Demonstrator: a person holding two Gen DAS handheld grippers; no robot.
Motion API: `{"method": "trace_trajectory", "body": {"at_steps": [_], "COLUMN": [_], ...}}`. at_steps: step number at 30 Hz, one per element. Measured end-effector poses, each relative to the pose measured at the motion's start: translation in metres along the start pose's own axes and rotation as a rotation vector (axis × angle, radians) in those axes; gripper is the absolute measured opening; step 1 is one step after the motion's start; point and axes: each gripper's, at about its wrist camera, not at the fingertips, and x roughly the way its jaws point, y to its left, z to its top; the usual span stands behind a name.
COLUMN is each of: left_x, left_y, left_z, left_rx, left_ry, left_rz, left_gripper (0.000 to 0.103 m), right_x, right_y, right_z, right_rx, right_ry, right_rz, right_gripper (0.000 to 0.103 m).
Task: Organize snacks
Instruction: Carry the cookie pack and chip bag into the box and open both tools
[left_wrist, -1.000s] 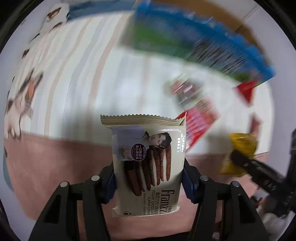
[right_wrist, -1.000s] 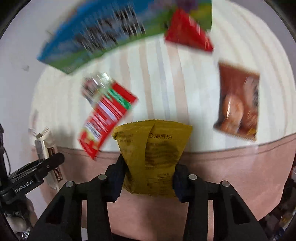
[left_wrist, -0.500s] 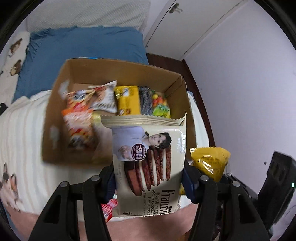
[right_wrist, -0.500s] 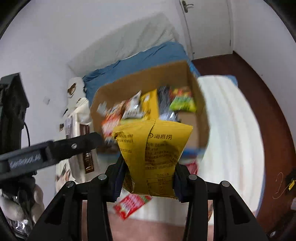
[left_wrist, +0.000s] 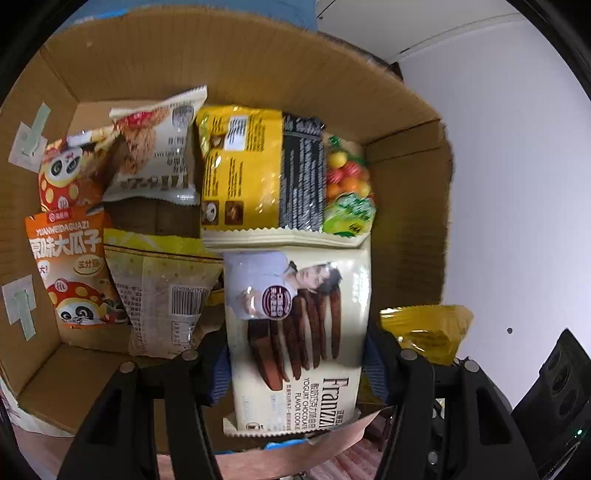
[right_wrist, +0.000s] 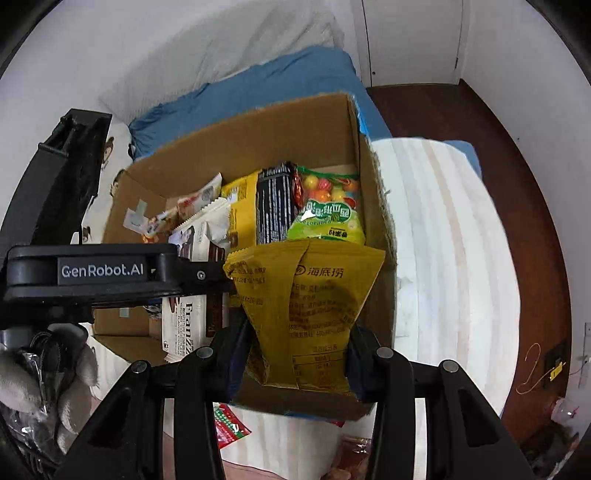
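Note:
My left gripper (left_wrist: 295, 365) is shut on a cream Franzzi chocolate cookie pack (left_wrist: 295, 325) and holds it inside the open cardboard box (left_wrist: 406, 229), over the near right part. The pack also shows in the right wrist view (right_wrist: 192, 321). My right gripper (right_wrist: 295, 365) is shut on a yellow snack pouch (right_wrist: 299, 310) at the box's near right corner (right_wrist: 373, 206); the pouch shows in the left wrist view (left_wrist: 428, 332) just outside the box wall. The box holds several snack packs: an orange seed bag (left_wrist: 70, 266), a yellow pack (left_wrist: 240, 166), a fruit candy bag (left_wrist: 347, 192).
The box stands on a bed with a white striped blanket (right_wrist: 450, 258) and a blue sheet (right_wrist: 280, 85). A red snack packet (right_wrist: 231, 428) lies on the blanket in front of the box. Dark wooden floor (right_wrist: 517, 155) and a white wall lie to the right.
Both grippers swung up from the blanket with their packs and closed in on the box. The cookie pack is now inside the box; the yellow pouch is at its near right corner.

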Motion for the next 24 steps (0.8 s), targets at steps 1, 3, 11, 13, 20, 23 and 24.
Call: {"method": "trace_trajectory", "body": {"at_steps": [1, 3, 11, 13, 20, 23, 24], "left_x": [0.003, 0.009, 0.005, -0.003, -0.042, -0.059, -0.065], "left_y": [-0.001, 0.003, 0.002, 0.003, 0.004, 0.006, 0.007], "left_z": [0.004, 0.005, -0.003, -0.011, -0.039, -0.05, -0.057], "left_rx": [-0.003, 0.0, 0.035, 0.035, 0.083, 0.113, 0.125], "left_ry": [0.011, 0.031, 0.002, -0.009, -0.123, -0.199, -0.229], "left_rz": [0.004, 0.035, 0.077, 0.076, 0.134, 0.186, 0.21], "left_gripper": [0.057, 0.072, 0.092, 0.092, 0.092, 0.092, 0.092], "right_x": [0.006, 0.013, 0.032, 0.03, 0.014, 0.006, 0.004], "right_y": [-0.001, -0.002, 0.008, 0.009, 0.012, 0.015, 0.016], "right_z": [0.001, 0.0, -0.001, -0.001, -0.001, -0.005, -0.006], "right_rx": [0.002, 0.016, -0.025, -0.027, -0.024, -0.025, -0.027], "right_ry": [0.029, 0.079, 0.128, 0.125, 0.08, 0.045, 0.032], "right_rz": [0.007, 0.014, -0.036, -0.05, -0.074, -0.081, -0.089], "right_gripper": [0.048, 0.053, 0.091, 0.094, 0.095, 0.095, 0.095]}}
